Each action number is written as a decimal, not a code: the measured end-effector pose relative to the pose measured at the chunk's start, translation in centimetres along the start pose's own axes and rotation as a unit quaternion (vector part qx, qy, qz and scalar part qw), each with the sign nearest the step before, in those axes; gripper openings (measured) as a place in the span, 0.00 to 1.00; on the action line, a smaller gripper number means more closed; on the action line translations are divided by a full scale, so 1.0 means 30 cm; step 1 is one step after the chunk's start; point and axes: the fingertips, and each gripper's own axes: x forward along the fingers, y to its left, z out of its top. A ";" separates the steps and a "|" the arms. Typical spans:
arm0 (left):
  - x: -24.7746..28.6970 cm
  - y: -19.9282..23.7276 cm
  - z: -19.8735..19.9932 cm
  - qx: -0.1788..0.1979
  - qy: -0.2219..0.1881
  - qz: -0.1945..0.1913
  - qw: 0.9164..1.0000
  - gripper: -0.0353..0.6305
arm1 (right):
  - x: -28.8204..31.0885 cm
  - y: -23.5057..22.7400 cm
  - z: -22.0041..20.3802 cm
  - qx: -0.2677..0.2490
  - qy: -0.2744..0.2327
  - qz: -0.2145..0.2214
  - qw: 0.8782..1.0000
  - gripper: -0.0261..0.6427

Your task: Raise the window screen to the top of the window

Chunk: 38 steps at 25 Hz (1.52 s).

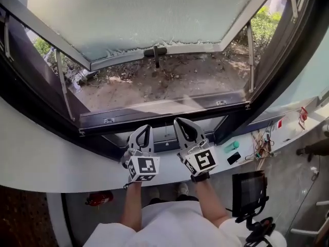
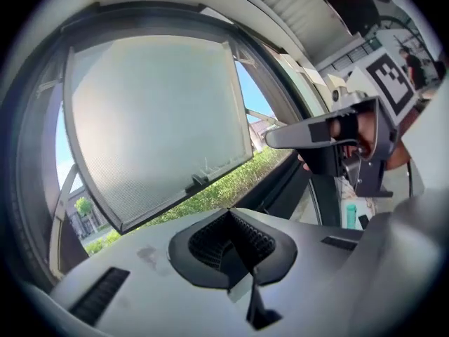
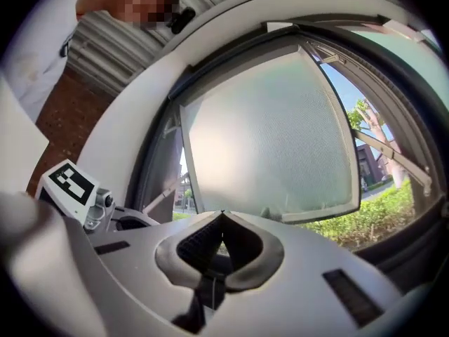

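The left tongs (image 1: 147, 128) and the right tongs (image 1: 181, 122) are side by side, both shut tight on nothing. Just past their tips lies the window's bottom bar (image 1: 164, 108), and the pale pane (image 1: 149, 14) tilts outward beyond it. I cannot pick out the window screen.

- A white window sill (image 1: 51, 158) runs across beneath the left tool (image 1: 147, 129) and the right tool (image 1: 181, 122).
- Just right of the right tool, a small teal container (image 1: 231, 146) lies on the sill, with a flat black item (image 1: 233, 158) beside it on the person's side.
- Farther right of that tool is a tangle of thin wires (image 1: 263, 145) (what they join cannot be told).
- Below the sill, the floor (image 1: 293, 189) carries a red object (image 1: 100, 198) left of the left tool and a screen (image 1: 249, 189) on a black stand right of the right tool.
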 end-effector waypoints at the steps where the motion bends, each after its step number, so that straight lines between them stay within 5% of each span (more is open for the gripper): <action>1: 0.019 -0.010 -0.015 0.030 0.009 -0.009 0.999 0.05 | 0.001 -0.019 -0.025 0.001 0.013 -0.023 1.000 0.04; 4: 0.065 -0.038 -0.062 0.117 0.032 -0.035 0.992 0.05 | -0.002 -0.062 -0.095 0.023 0.041 -0.081 0.996 0.04; 8: 0.103 -0.080 -0.089 0.218 0.058 -0.071 0.972 0.06 | -0.024 -0.115 -0.176 0.069 0.074 -0.126 0.987 0.04; 13: 0.108 -0.092 -0.086 0.286 0.061 -0.085 0.952 0.06 | -0.053 -0.154 -0.259 0.116 0.097 -0.147 0.978 0.04; 18: 0.115 -0.112 -0.109 0.300 0.071 -0.122 0.944 0.17 | -0.076 -0.152 -0.362 0.130 0.128 -0.154 0.971 0.04; 25: 0.118 -0.104 -0.096 0.268 0.059 -0.092 0.957 0.19 | -0.105 -0.136 -0.563 0.124 0.195 -0.152 0.961 0.04; 31: 0.121 -0.106 -0.098 0.270 0.067 -0.103 0.955 0.17 | -0.114 -0.037 -0.864 0.081 0.294 -0.076 0.949 0.05; 34: 0.118 -0.104 -0.100 0.273 0.066 -0.099 0.955 0.17 | -0.121 0.031 -1.009 0.065 0.336 -0.039 0.939 0.17; 38: 0.117 -0.106 -0.099 0.273 0.066 -0.097 0.955 0.17 | -0.139 0.073 -1.215 0.071 0.385 -0.022 0.920 0.21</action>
